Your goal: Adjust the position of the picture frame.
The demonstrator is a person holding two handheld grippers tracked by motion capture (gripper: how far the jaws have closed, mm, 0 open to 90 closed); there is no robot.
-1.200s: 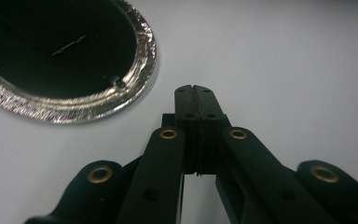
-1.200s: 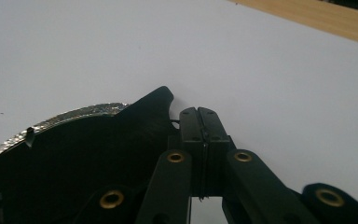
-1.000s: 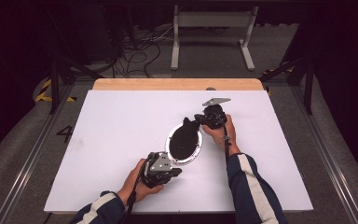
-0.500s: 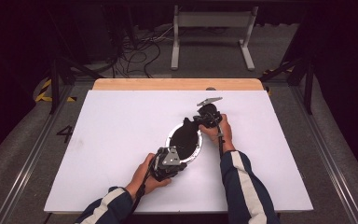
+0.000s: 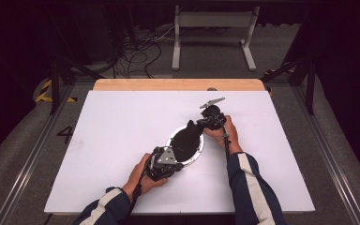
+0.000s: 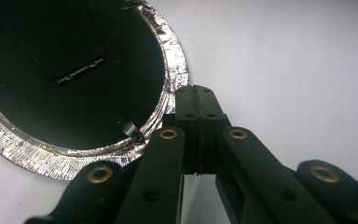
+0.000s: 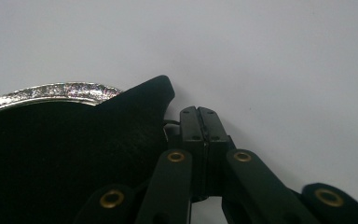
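A round frame (image 5: pixel 186 145) with a shiny silver rim and a black back lies flat on the white table (image 5: pixel 112 126), a bit to the right of the table's middle. A black stand flap (image 5: pixel 187 138) sits on top of the frame's back.

The left gripper (image 5: pixel 171 157) is at the near edge of the frame, the side closest to the person. In the left gripper view its two black jaws are pressed tight together with nothing between them. Their tips (image 6: pixel 196 100) sit right at the silver rim (image 6: pixel 168 60), just beside a small metal clip (image 6: pixel 134 131) on the frame's back.

The right gripper (image 5: pixel 201 124) is at the far right edge of the frame. Its jaws are also closed tight and hold nothing. In the right gripper view, the pointed corner of the black flap (image 7: pixel 154 93) is just beside the jaw tips (image 7: pixel 199 122). I cannot tell if they touch.
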